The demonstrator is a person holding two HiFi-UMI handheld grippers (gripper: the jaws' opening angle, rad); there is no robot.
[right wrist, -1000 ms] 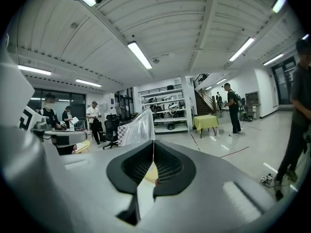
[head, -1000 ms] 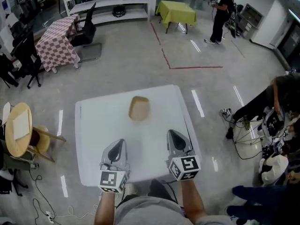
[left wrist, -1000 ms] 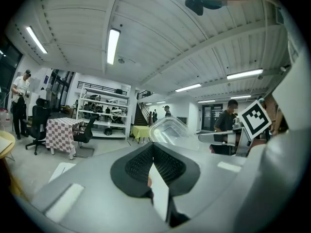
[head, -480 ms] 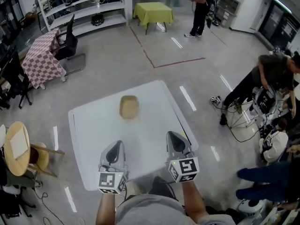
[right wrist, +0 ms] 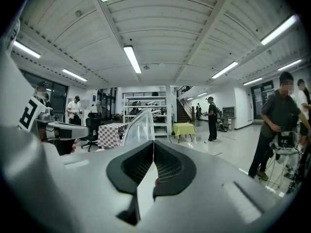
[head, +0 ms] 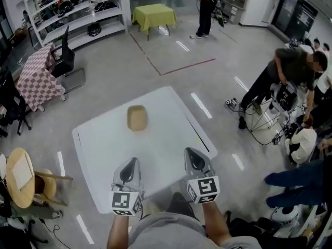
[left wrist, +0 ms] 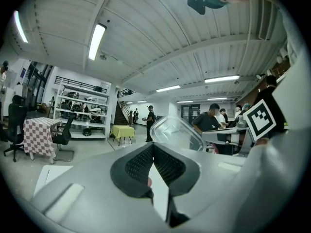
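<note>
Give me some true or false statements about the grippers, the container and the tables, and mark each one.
1. The left gripper has its jaws together with nothing between them. True.
2. The right gripper is holding the container. False: its jaws are shut on nothing, and the container sits well ahead of both grippers.
3. The container rests on the white table. True.
4. The checkered table stands at the right of the head view. False: it stands at the left, beyond the white table.
</note>
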